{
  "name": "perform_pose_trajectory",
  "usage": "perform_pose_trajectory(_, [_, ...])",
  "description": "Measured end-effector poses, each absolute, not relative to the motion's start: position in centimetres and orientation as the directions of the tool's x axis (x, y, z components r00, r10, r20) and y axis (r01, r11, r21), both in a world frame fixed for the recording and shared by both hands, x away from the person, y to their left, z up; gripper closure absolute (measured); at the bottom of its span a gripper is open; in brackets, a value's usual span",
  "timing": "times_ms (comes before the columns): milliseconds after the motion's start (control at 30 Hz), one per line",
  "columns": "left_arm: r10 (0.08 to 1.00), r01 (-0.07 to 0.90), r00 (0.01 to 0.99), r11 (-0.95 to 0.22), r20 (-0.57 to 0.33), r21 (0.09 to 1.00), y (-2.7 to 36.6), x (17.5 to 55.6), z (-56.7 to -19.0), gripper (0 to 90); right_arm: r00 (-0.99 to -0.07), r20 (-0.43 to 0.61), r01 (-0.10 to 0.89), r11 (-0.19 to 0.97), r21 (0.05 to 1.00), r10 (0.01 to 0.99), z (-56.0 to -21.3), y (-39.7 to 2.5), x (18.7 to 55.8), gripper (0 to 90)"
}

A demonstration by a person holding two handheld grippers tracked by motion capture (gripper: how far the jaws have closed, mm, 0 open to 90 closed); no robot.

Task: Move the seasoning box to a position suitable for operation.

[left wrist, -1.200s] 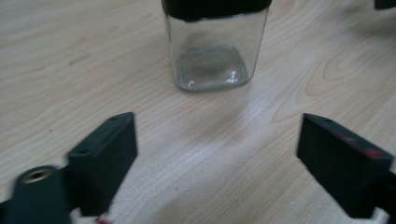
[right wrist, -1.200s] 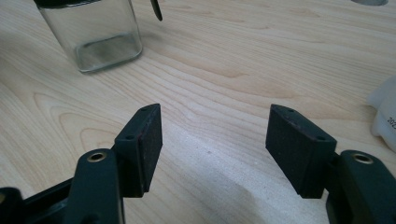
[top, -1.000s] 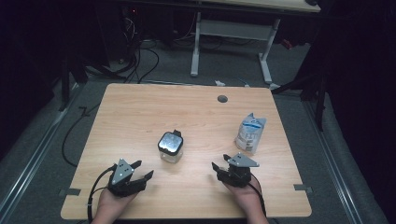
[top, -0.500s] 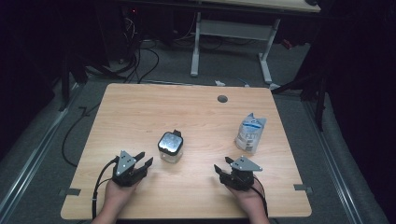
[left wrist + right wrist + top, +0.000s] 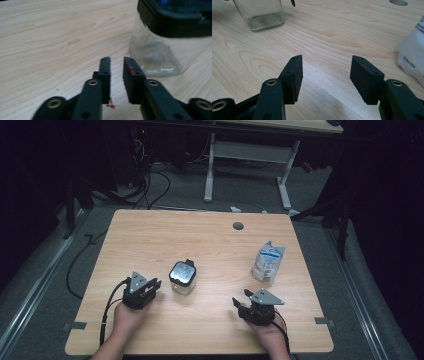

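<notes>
A: We start at the left of the wooden table (image 5: 150,235): the left gripper (image 5: 150,287) sits low just left of the glass jar (image 5: 182,278), its jaws almost closed with a thin gap between them, nothing in it.

B: We see the same in the left gripper view, where the left gripper (image 5: 117,61) points just beside the jar (image 5: 155,53), whose black lid is on. The jar is our landmark; it stands upright a little left of the table's middle.

A: Right of the jar and nearer the person, the right gripper (image 5: 241,302) is spread wide and holds nothing. Farther right, well apart from the jar, stands a white pouch (image 5: 268,263).

B: Behind the jar to the right, we note a round cable hole (image 5: 238,226) near the far edge. The top is pale wood grain.

A: Beyond that the room is dim: grey floor, black cables (image 5: 150,180) behind the jar's left, white desk legs (image 5: 210,170) behind it.
</notes>
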State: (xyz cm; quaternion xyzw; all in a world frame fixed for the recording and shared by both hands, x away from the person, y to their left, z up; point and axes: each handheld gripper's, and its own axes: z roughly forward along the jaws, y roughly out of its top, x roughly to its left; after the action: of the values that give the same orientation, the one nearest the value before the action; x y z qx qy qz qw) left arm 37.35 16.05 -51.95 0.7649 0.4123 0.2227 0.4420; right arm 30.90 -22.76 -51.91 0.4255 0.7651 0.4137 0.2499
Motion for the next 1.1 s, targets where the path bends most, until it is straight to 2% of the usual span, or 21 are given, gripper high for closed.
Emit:
perform_pose_trajectory(67, [0.826,0.425,0.564,-0.283,-0.007,0.860,15.8,37.6,-51.8,85.5,-0.512,-0.033,0.447,0.298,0.844,0.858,-51.9,-22.7,30.9,44.0])
perform_pose_trajectory(200, [0.824,0.425,0.566,-0.287,-0.005,0.859,15.0,38.5,-51.8,89.8,-0.509,-0.029,0.455,0.298,0.839,0.860,-52.0,-22.6,31.1,43.5])
perform_pose_trajectory(667, [0.801,0.416,0.598,-0.284,-0.024,0.864,13.4,38.6,-52.1,89.8,-0.498,-0.031,0.441,0.284,0.852,0.867,-51.8,-23.0,31.0,42.9])
perform_pose_trajectory(1100, [0.763,0.375,0.646,-0.303,-0.013,0.876,11.5,35.7,-51.8,89.6,-0.498,-0.030,0.443,0.284,0.850,0.867,-52.0,-22.9,31.1,42.9])
